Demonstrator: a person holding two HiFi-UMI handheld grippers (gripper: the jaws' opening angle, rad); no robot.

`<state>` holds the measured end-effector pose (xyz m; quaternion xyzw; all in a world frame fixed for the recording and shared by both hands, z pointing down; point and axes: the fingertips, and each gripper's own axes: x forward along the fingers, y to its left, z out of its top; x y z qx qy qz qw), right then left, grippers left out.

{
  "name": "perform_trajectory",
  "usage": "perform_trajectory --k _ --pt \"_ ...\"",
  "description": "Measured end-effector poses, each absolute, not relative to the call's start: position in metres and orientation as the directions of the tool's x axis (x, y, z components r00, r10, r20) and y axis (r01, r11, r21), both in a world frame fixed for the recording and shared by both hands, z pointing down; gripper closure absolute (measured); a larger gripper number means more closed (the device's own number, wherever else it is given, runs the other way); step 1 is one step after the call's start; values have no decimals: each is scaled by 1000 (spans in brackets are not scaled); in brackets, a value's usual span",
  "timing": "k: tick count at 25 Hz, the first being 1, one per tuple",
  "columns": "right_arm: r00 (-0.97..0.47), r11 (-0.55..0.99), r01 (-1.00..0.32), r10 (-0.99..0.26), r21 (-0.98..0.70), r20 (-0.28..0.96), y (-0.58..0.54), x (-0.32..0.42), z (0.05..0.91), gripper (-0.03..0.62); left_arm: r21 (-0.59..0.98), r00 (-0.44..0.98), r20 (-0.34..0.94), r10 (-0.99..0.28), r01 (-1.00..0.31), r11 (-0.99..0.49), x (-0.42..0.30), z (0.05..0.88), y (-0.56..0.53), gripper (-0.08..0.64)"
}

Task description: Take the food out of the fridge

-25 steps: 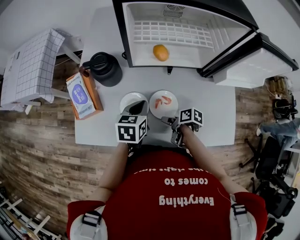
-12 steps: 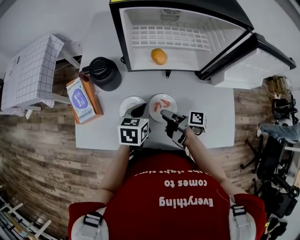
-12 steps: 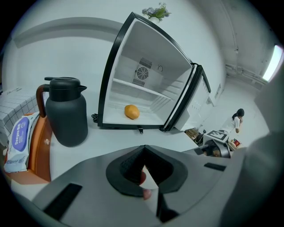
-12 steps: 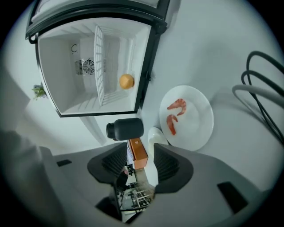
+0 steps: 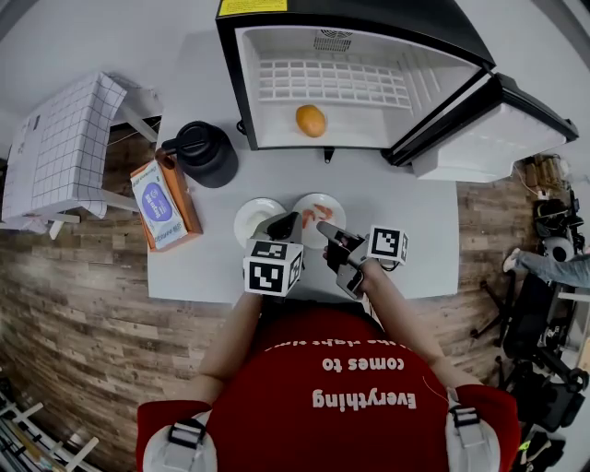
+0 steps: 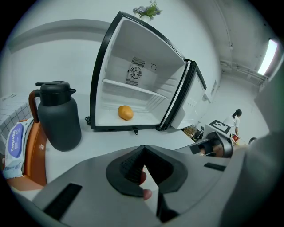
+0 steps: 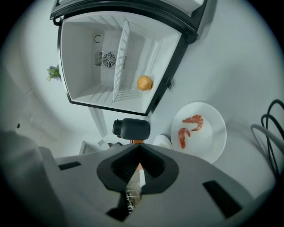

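Orange [image 5: 311, 120] lies alone in the open fridge [image 5: 277, 131]; left gripper [image 6: 143, 148] and right gripper [image 7: 138, 149] hang clenched, empty, above the table [image 5: 406, 189].

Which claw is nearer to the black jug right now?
Left. The left claw is toward the person and right of the black jug; the right claw is farther right, by the shrimp plate.

The left tool [image 5: 285, 225] hides part of the left plate [image 5: 251, 217], and the top edge crops the fridge [image 5: 369, 13].
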<state>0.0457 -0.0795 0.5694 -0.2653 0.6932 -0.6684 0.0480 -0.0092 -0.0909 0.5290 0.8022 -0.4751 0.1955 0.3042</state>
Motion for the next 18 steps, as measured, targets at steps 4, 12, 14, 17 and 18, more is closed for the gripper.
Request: perform_trajectory --k 4,12,14,17,18 --pt "-861 7 -319 -420 -948 287 -81 42 565 580 273 473 603 -643 -879 -390 -6 529 -93 554" --pt "-864 86 -325 -431 -942 259 -93 37 558 578 276 461 598 -656 -886 -371 -6 528 -103 552" --pt "-861 113 -335 -440 -935 255 -98 36 556 578 277 458 599 -657 -888 -367 -7 530 -106 552" --pt "-845 211 -437 -428 -875 319 -106 34 556 578 278 452 603 -657 -891 -359 -9 533 -111 552" --pt "-842 269 -472 -421 -840 338 -111 32 555 577 277 449 605 -658 -893 -355 -10 534 -113 552"
